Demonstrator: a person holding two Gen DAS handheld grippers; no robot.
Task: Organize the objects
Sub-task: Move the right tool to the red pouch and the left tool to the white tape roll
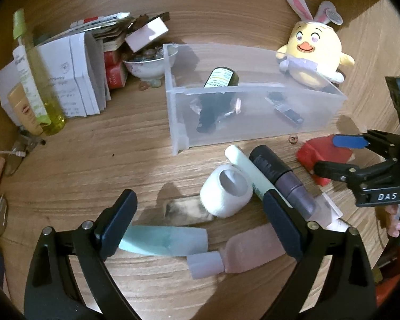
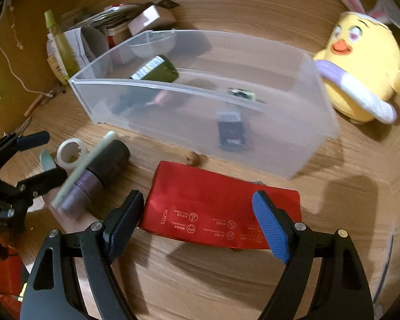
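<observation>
My left gripper is open low over a cluster of items: a white tape roll, a teal tube and a pink tube lie between its fingers, untouched. A pale green stick and a dark purple cylinder lie by its right finger. My right gripper is open over a red box; its blue pad stands in front of the box's right part. A clear plastic bin behind holds a dark bottle and a small dark item.
A yellow plush chick sits right of the bin. White boxes, a yellow-green bottle and a bowl of beads crowd the back left. A small brown ring lies in front of the bin. A cable runs along the left.
</observation>
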